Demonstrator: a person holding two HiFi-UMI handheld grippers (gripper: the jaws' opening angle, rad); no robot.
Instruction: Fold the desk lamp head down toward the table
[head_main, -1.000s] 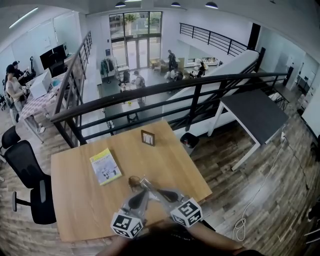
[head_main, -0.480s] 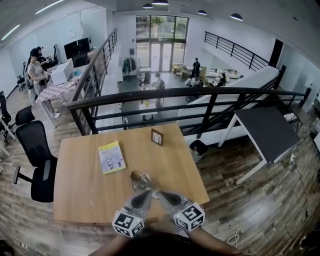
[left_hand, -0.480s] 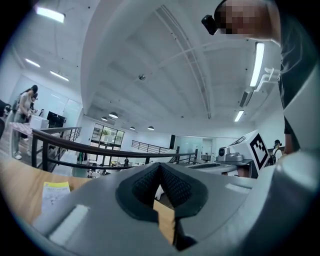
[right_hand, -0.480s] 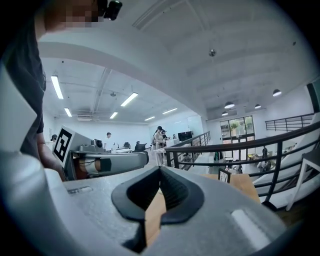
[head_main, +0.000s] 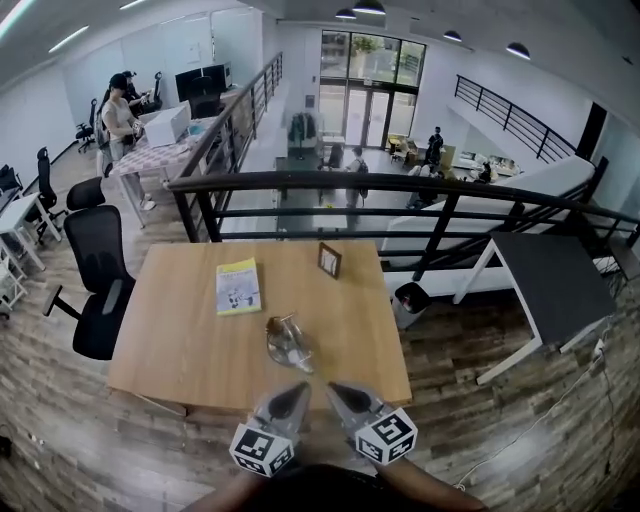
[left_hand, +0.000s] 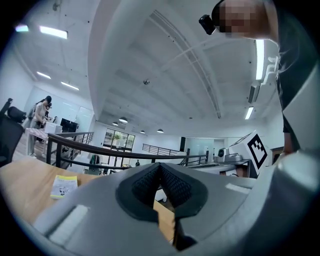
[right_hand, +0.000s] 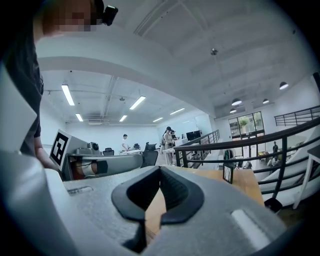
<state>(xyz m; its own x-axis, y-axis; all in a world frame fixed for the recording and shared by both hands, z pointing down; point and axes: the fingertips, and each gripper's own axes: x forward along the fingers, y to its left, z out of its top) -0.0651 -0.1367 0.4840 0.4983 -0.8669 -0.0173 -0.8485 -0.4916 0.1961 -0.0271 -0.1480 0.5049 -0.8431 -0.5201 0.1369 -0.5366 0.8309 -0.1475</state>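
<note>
The desk lamp (head_main: 287, 342), a small silvery metal thing, lies low on the wooden table (head_main: 180, 340) near its middle. My left gripper (head_main: 298, 388) and right gripper (head_main: 333, 386) hover side by side over the table's near edge, a short gap short of the lamp, touching nothing. Both point level across the table. In the left gripper view the dark pads of the left gripper (left_hand: 159, 166) meet at the tip with nothing between them. The right gripper (right_hand: 160, 169) looks the same in its own view. The jaws hide the lamp in both gripper views.
A yellow booklet (head_main: 238, 286) lies at the table's far left and a small picture frame (head_main: 328, 260) stands at its far edge. A black railing (head_main: 400, 188) runs behind the table. A black office chair (head_main: 95, 290) stands left, a bin (head_main: 410, 298) and a dark table (head_main: 555, 285) right.
Both grippers have drawn back from the lamp toward the table's near edge, still shut. The head view has swung, so the table now sits more centred.
</note>
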